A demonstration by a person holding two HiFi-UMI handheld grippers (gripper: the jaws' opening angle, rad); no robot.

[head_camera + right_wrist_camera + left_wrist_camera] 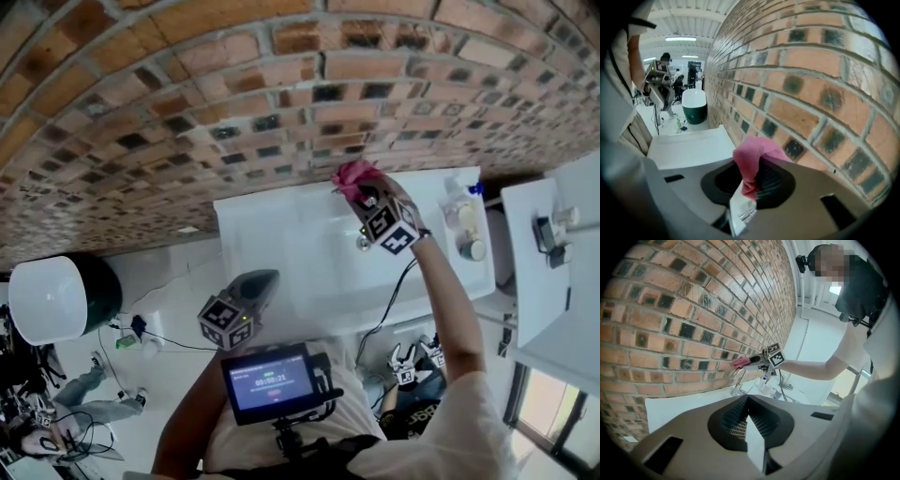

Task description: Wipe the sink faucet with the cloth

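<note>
Pink cloth (pixel 751 159) between jaws of right gripper (pixel 362 189), just above faucet (pixel 738 381).

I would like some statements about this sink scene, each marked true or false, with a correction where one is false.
1. The right gripper is shut on a pink cloth. True.
2. The left gripper grips the faucet. False: its jaws are together on nothing, and the faucet stands well away from it, on the sink.
3. The wall behind the sink is white tile. False: it is brick.
4. The cloth is close to the wall, above the sink. True.
</note>
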